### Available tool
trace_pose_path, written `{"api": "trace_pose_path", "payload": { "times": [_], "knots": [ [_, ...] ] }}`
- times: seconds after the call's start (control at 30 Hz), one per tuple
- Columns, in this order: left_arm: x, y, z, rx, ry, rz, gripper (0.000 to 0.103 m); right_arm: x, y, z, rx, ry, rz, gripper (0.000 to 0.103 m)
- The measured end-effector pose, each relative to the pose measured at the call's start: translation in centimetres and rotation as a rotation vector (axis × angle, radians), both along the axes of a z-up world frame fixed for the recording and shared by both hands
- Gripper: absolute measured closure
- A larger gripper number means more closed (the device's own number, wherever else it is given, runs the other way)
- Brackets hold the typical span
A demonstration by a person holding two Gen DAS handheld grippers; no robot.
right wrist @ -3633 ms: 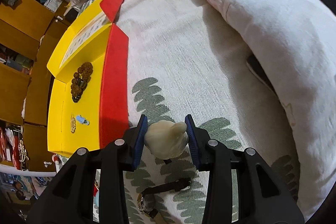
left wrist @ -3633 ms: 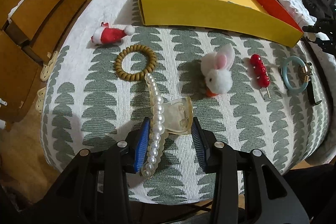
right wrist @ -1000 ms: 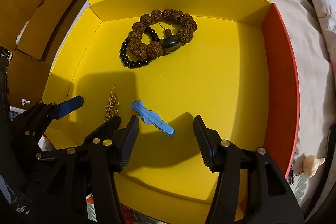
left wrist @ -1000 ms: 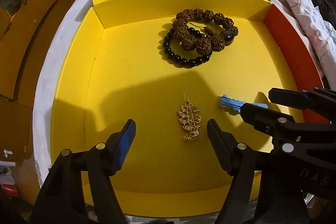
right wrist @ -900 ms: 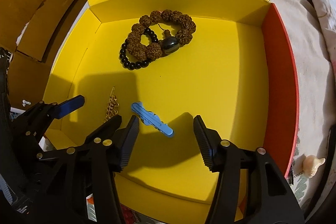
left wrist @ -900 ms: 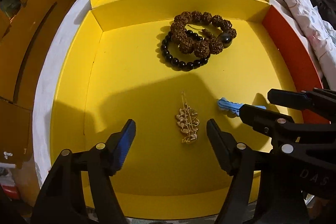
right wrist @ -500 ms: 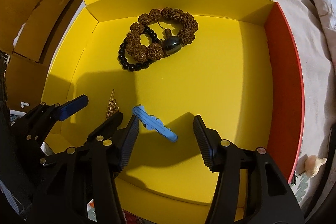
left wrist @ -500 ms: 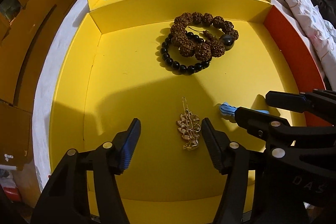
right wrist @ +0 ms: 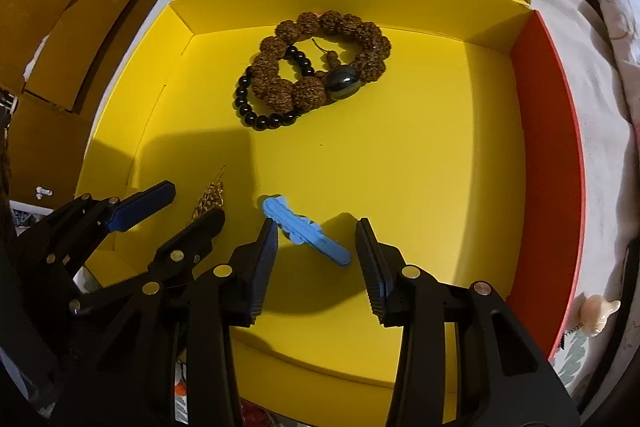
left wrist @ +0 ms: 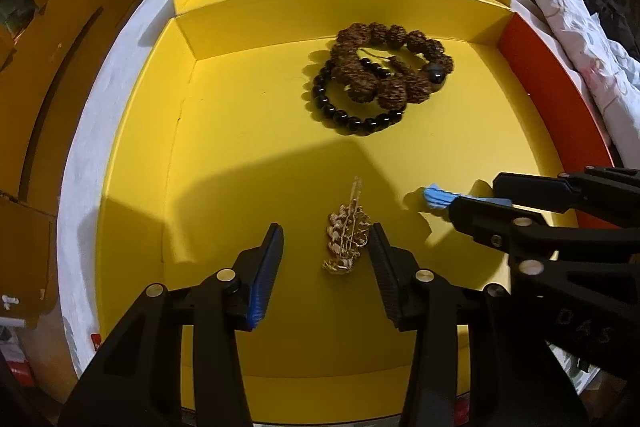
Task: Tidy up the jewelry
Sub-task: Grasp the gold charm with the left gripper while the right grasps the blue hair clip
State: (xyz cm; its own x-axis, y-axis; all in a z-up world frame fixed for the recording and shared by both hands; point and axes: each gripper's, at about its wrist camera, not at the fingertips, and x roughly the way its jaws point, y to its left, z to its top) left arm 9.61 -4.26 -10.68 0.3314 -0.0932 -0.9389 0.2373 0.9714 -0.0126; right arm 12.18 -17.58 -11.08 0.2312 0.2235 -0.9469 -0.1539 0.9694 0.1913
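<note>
Jewelry is gathered inside the yellow box (left wrist: 132, 187), whose right wall is red. Toward the box's back wall, a brown rudraksha bead bracelet (left wrist: 394, 65) is laid partly over a black bead bracelet (left wrist: 352, 119), the two touching. Nearer the box's front wall, a gold leaf-shaped hair clip (left wrist: 346, 231) is seen flat on the floor, framed by the left gripper (left wrist: 326, 259), whose jaws are spread with the clip between them; contact with the right-hand pad cannot be judged. Just to the right of the gold clip, a blue hair clip (right wrist: 306, 229) is lying on the floor at a slant, between the parted jaws of the right gripper (right wrist: 316, 259), ungrasped. Both grippers are held over the box's front half, side by side. Outside the box, beyond its red wall, a small cream shell-like ornament (right wrist: 598, 309) is seen on the patterned bedspread (right wrist: 576, 351).
</note>
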Motion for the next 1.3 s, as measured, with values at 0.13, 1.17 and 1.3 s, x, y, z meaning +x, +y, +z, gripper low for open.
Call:
{"api": "trace_pose_path", "payload": {
  "times": [0.13, 1.17, 1.3],
  "knots": [
    [0.7, 1.5, -0.3, -0.023, 0.012, 0.013, 0.058, 0.0, 0.2, 0.0, 0.001, -0.001, 0.001, 0.061],
    [2.1, 3.7, -0.2, -0.178, 0.084, 0.085, 0.085, -1.0, 2.6, -0.6, -0.165, -0.072, 0.054, 0.078],
    [2.0, 3.5, -0.1, -0.187, 0.088, 0.081, 0.085, -1.0, 1.9, -0.3, -0.146, -0.065, 0.037, 0.083]
  ]
}}
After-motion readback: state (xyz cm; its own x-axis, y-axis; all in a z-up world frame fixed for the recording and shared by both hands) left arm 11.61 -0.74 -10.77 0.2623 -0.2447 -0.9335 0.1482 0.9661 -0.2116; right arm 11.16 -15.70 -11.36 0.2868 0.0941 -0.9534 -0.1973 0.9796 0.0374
